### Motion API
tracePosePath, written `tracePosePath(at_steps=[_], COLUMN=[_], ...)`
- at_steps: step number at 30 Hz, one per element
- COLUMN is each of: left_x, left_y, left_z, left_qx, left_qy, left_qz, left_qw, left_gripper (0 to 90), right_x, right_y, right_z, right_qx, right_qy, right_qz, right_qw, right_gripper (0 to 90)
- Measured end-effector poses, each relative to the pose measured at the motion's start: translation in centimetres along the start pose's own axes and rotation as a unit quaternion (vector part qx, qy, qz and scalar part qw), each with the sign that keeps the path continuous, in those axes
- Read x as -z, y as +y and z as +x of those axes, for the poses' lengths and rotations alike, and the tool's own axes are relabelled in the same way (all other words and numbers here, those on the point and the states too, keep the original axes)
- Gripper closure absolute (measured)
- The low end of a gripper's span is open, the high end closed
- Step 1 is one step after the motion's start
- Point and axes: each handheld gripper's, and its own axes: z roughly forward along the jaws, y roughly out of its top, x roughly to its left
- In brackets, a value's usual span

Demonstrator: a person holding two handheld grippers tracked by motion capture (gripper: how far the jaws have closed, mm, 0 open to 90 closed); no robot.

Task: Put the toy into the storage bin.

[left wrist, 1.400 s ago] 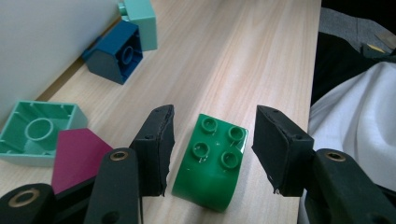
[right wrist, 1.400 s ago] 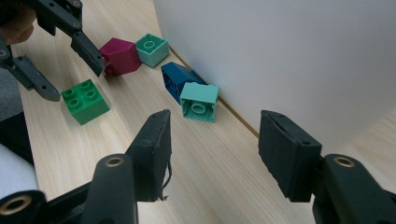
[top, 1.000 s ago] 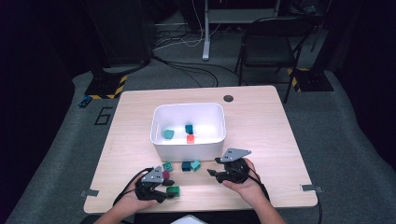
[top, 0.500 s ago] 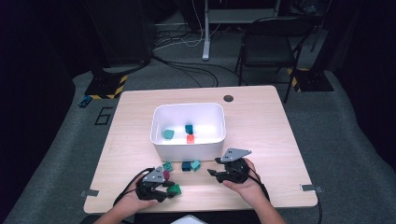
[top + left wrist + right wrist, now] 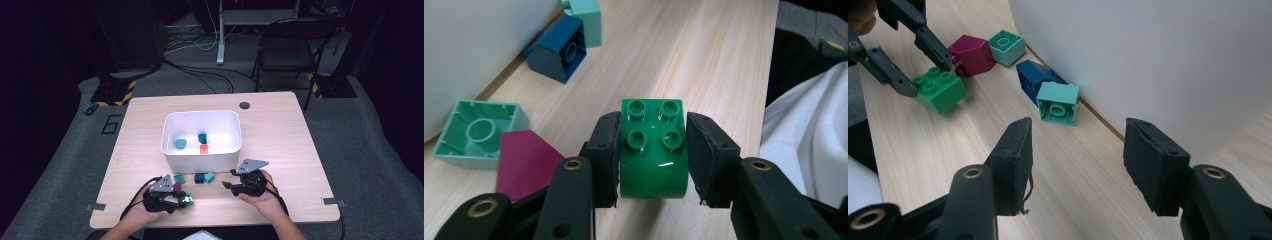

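My left gripper is at the table's front left. Its jaws have just been closing and now press on both sides of a green four-stud brick, which is stud side up on the wood. In the right gripper view the same green brick sits between the left gripper's tips. My right gripper hovers to the right, open with nothing between its pads, pointing at a mint brick and a dark blue brick beside the white bin.
The white bin holds a teal brick, a dark blue one and an orange one. A maroon brick and an overturned mint brick lie just left of the held brick. The table's front edge is close behind both hands.
The left gripper's jaws have closed onto the green brick. The right hand and the loose bricks have stayed where they were.
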Motion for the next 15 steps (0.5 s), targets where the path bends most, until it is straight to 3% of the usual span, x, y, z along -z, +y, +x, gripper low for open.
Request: tracePosePath(at_steps=[15], left_x=[2.7], left_y=[1.7], left_z=[0.7], left_qx=[0.025], left_qy=[0.024], left_qz=[-0.022], left_qw=[0.9992], left_gripper=[58.8], right_x=[0.0], right_y=[-0.1], right_z=[-0.1], right_qx=[-0.004], right_qy=[-0.002], right_qz=[0.001], right_qw=[1.0], right_gripper=[45.0])
